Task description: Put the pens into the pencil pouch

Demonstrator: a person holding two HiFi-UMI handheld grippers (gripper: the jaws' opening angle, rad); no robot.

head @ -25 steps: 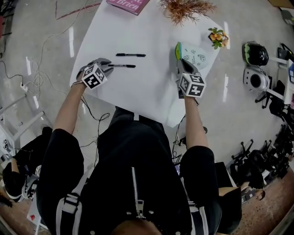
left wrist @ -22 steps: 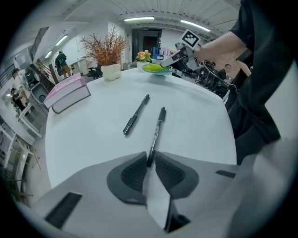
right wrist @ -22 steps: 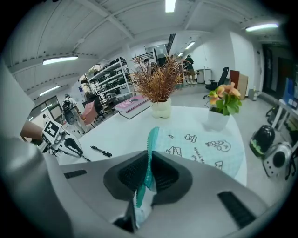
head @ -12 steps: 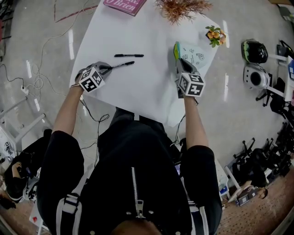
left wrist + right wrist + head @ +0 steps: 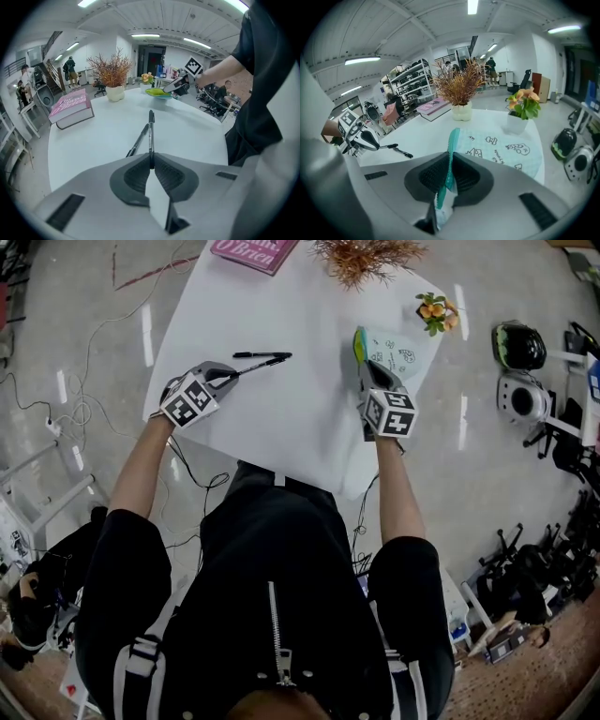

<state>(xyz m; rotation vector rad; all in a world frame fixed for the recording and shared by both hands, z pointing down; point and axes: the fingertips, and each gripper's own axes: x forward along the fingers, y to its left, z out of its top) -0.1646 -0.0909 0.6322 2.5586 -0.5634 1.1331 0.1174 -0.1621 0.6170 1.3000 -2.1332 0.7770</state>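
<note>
While a person in a black jacket stands at a white table [image 5: 300,427], each hand holds a two-jaw gripper over its top. Seen from the head view, the left gripper [image 5: 230,378] sits left of centre, its jaws pressed together on the end of a black pen [image 5: 258,365]. The held pen sticks out ahead of the jaws, pointing toward the upper right of the frame. A second black pen [image 5: 262,354] lies flat on the table just above it; in the left gripper view the two pens appear to cross near their far ends.

Right of centre, the right gripper [image 5: 367,371] pinches the green zipper edge of the pencil pouch [image 5: 401,352]. The pouch is pale, printed with small drawings, and lies on the table toward the upper right, well apart from both pens.

Along the top edge of the head view stand a pink book [image 5: 255,251], a vase of dried rust-coloured branches [image 5: 367,253] and a small potted flower [image 5: 435,311] just above the pouch.
</note>
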